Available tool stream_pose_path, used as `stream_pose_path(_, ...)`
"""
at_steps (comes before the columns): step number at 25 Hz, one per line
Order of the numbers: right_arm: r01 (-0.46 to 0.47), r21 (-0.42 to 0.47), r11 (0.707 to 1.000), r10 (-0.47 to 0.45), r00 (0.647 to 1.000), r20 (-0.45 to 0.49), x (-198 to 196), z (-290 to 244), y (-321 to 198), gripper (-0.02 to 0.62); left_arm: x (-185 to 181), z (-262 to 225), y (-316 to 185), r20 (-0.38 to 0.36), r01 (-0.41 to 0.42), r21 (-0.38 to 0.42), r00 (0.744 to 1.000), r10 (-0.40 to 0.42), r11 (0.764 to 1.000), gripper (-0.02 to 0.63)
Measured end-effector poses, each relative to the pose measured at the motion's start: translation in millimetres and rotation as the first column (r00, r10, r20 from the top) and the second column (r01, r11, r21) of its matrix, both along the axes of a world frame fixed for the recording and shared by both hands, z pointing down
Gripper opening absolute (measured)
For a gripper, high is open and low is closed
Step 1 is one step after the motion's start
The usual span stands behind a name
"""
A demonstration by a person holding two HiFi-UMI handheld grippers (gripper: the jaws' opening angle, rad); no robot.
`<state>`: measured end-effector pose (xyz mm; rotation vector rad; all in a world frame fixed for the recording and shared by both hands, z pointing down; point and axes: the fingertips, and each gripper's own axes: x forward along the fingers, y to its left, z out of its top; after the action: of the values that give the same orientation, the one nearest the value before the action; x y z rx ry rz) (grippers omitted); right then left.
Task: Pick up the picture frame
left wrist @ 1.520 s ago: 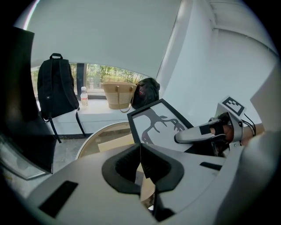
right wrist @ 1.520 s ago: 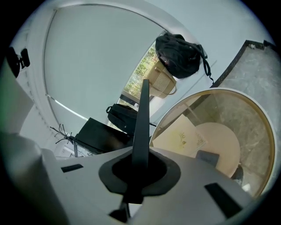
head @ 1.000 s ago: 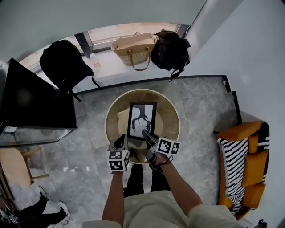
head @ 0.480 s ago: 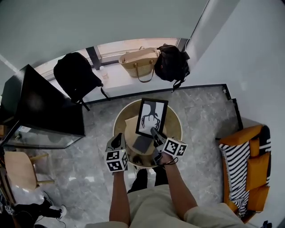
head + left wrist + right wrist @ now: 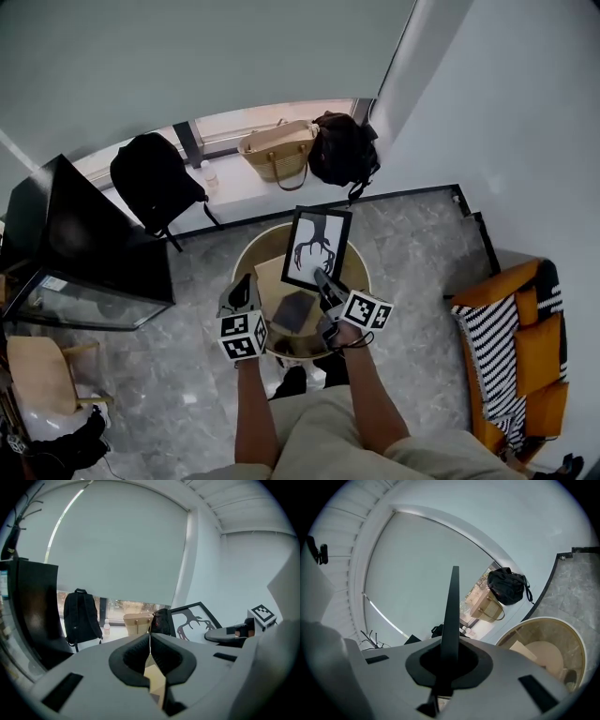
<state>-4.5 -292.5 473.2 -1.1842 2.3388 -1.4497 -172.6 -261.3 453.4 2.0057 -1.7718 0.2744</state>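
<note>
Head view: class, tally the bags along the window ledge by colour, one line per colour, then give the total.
Black: 2, the backpack and the black bag
Tan: 1, the woven handbag
Total: 3

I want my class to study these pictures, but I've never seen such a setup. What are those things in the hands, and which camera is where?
A person holds a clamp-like tool in each hand. One picture comes from a camera on their head, looking down. The other two cameras ride on the tools and look along their jaws. The right tool is shut on the edge of the frame, held above the round table. The left tool is shut and empty. A tan sheet lies on the table.
</note>
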Motion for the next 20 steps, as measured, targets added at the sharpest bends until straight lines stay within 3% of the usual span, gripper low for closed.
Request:
stream_pose_path(6, 0.010, 0.055, 0.998, -0.010, 1.000, 0.007, 20, -30, -2, 0.040, 3, -40, -3, 0.115, -0.036, 0.075, 0.993, 0.028, 0.997, 0.022)
stream_pose_path(12, 0.032, 0.094, 0.995, -0.032, 0.999, -0.008, 18, -45, -3, 0.040, 7, -64, -10, 0.113, -0.068, 0.129, 0.992, 0.054, 0.989, 0.022)
stream_pose_path(20, 0.039, 0.109, 0.993, -0.041, 0.999, 0.018, 17, -52, -1, 0.040, 29, -65, -11, 0.114, -0.122, 0.132, 0.988, 0.107, 0.984, 0.021)
